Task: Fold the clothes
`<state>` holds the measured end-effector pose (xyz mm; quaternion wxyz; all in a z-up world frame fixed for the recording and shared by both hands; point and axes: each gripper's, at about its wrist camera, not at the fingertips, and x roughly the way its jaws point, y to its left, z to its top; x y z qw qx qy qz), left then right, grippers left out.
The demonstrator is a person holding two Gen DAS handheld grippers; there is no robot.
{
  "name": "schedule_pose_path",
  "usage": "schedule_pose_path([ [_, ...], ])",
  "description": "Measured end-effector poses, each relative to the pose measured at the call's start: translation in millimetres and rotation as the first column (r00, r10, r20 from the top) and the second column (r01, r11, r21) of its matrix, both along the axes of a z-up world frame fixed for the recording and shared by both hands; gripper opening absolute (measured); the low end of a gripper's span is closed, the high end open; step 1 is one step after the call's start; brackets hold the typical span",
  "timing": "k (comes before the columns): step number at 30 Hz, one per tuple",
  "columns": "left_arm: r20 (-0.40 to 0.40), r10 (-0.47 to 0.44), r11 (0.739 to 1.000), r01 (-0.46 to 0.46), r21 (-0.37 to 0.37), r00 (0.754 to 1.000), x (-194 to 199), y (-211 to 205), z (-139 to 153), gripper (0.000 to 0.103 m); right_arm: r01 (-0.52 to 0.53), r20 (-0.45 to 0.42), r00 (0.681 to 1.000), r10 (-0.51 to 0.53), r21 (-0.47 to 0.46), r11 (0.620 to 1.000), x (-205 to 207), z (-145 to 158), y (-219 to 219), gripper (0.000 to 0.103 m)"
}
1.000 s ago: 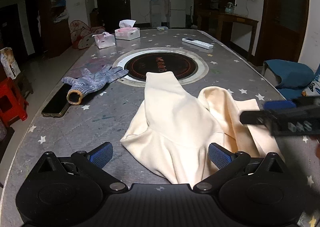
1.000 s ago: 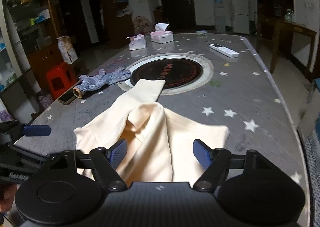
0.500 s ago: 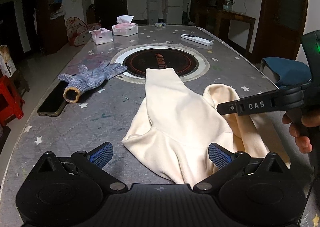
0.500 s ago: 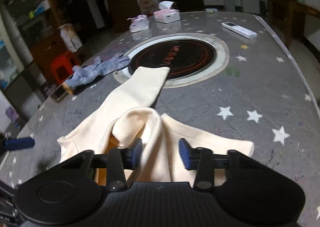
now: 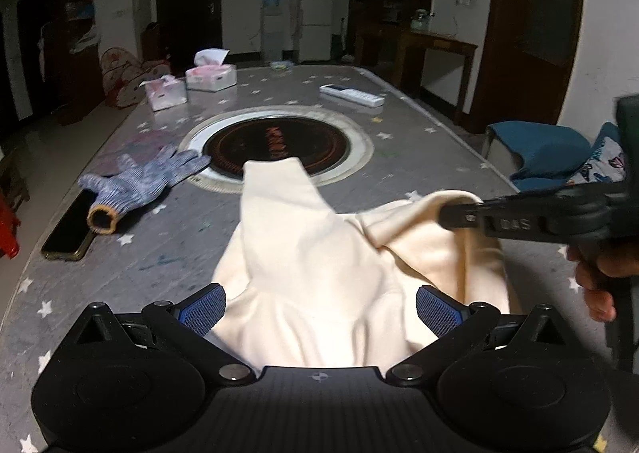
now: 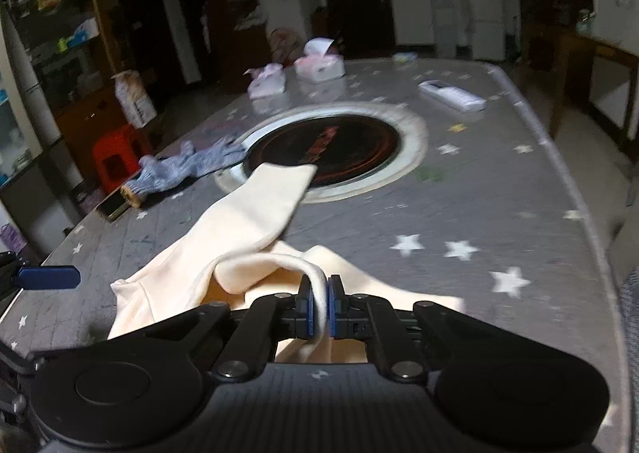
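A cream garment (image 5: 315, 253) lies crumpled on the grey star-patterned table (image 5: 159, 253), one sleeve stretched toward the round hotplate (image 5: 275, 143). My left gripper (image 5: 319, 309) is open, its blue pads on either side of the garment's near edge. My right gripper (image 6: 318, 309) is shut on a fold of the garment (image 6: 247, 225) and holds it lifted above the table; it also shows in the left wrist view (image 5: 451, 213), coming in from the right with the cloth edge pinched.
A blue knit glove (image 5: 139, 185) and a dark phone (image 5: 70, 229) lie at the left. Two tissue boxes (image 5: 209, 73) and a white remote (image 5: 351, 95) sit at the far end. A red stool (image 6: 116, 161) stands beside the table's left.
My right gripper closed from open onto a fold of the garment and raised it. The left gripper stayed open and moved slightly closer to the garment.
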<state>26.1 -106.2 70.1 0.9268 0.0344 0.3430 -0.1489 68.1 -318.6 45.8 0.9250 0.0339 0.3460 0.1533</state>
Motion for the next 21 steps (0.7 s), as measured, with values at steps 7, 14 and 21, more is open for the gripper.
schedule_pose_path([
  [7, -0.008, -0.075, 0.997, 0.075, 0.013, 0.997, 10.7, -26.6, -4.9, 0.102, 0.171, 0.106, 0.98, -0.166, -0.037, 0.985, -66.8, 18.9, -45.1, 0.005],
  [14, -0.074, -0.098, 0.993, 0.103, 0.053, 0.992, 30.5, -41.8, -29.4, 0.077, 0.343, 0.084, 0.937, -0.341, -0.016, 0.939, -142.2, 9.9, -90.0, 0.006],
  [21, -0.083, -0.106, 0.994, 0.107, 0.01, 0.991, 24.9, -24.1, -29.6, 0.013, 0.363, 0.013, 0.932, -0.363, -0.02, 0.932, -152.8, -10.0, -96.8, 0.008],
])
